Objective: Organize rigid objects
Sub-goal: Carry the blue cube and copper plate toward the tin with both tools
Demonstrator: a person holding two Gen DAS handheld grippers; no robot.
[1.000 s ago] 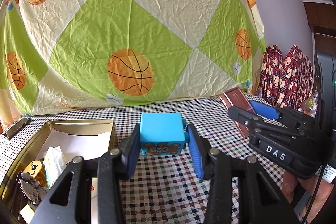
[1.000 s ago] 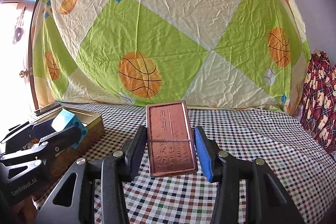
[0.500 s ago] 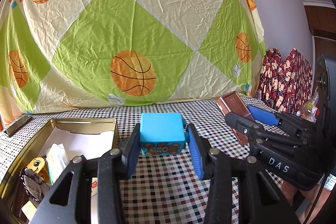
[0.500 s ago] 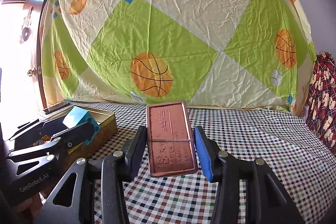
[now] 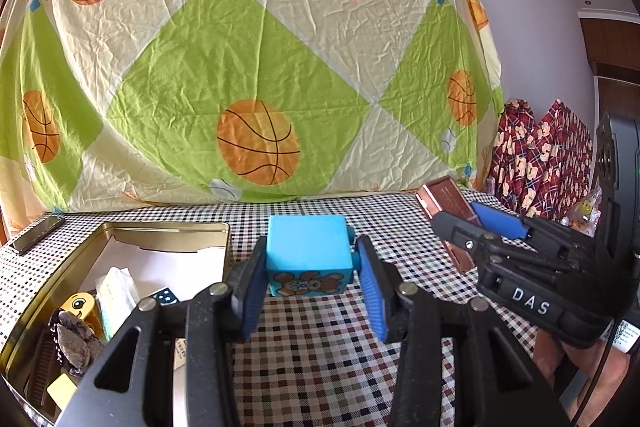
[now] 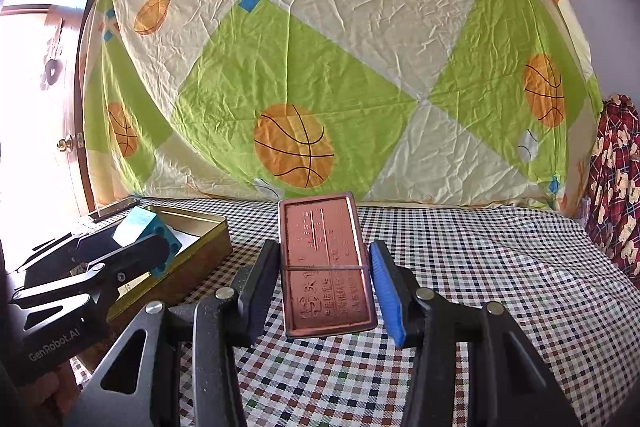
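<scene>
Left gripper (image 5: 310, 277) clamped on a blue cube (image 5: 308, 259) with a teddy bear picture, held above the checked tablecloth (image 5: 320, 347). Right gripper (image 6: 324, 283) clamped on a flat copper-colored tin (image 6: 326, 263), held up too. At the far left, an open gold tin box (image 5: 120, 231) on the table. Inside: white paper (image 5: 160, 267), a yellow toy (image 5: 78, 307), a tissue pack (image 5: 116, 291), a dark lump (image 5: 74, 339). Behind, a basketball sheet (image 5: 256, 67).

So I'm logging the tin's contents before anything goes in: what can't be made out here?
- Left wrist view: the gold tin near end is hidden behind the left gripper and cut by the frame.
- Right wrist view: embossed text on the copper case is too small to read.
</scene>
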